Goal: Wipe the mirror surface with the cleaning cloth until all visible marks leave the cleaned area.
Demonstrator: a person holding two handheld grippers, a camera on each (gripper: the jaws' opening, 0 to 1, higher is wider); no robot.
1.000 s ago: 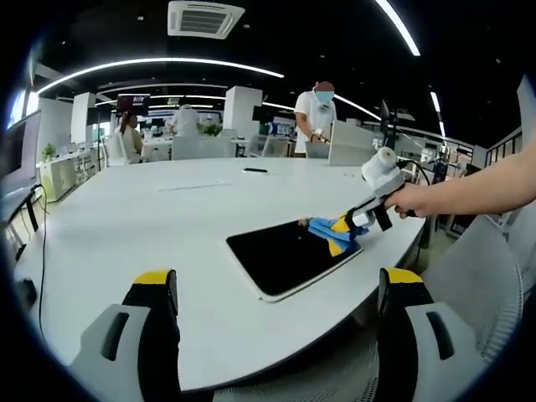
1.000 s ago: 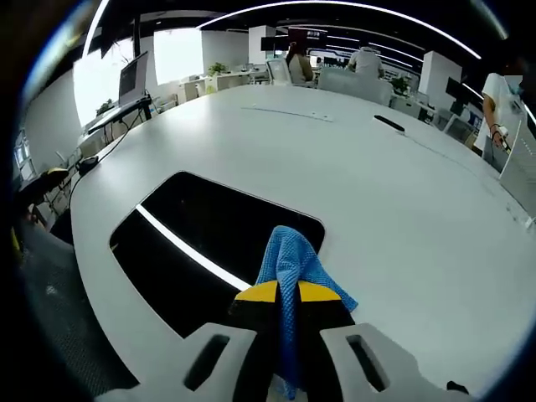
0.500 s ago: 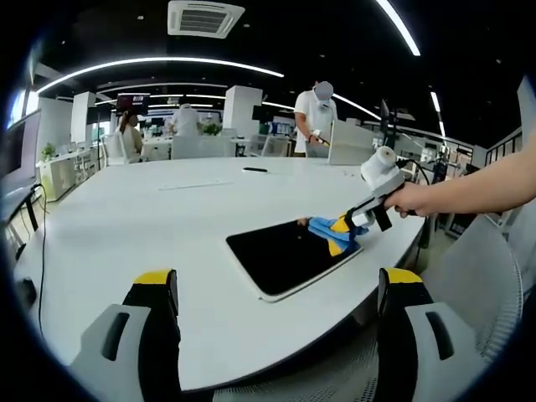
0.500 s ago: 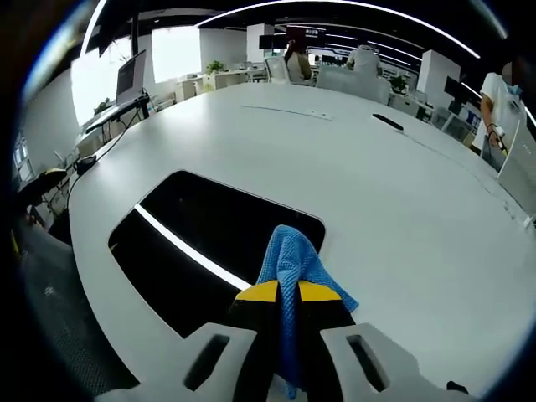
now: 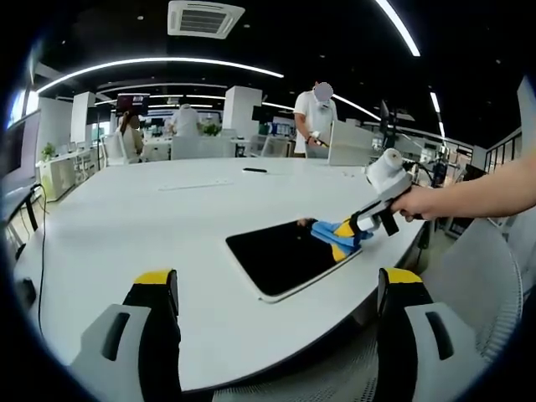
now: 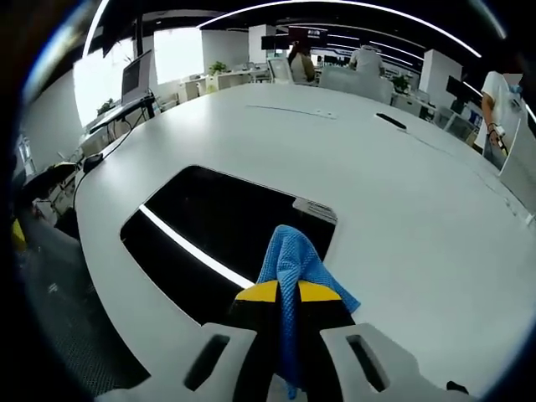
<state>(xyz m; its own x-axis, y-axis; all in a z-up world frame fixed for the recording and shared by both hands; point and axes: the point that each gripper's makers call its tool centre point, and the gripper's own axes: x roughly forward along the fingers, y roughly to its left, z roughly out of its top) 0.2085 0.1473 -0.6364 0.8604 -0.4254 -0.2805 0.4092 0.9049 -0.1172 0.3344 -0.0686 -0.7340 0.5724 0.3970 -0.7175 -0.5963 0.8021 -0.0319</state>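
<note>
Right gripper view: the blue cleaning cloth (image 6: 295, 261) is clamped in the right tool (image 6: 285, 295) at the mirror (image 6: 218, 230) edge on the bench (image 6: 402, 193), so marks may be missed if contact is lost.

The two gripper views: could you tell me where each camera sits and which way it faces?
Left gripper view: rides the left gripper, jaws wide apart, held back off the table edge, facing the mirror, the right gripper and the person's hand.
Right gripper view: rides the right gripper, looking down over the blue cloth pinched in its jaws, at the mirror.
Shared: mirror, cloth, white table.
</note>
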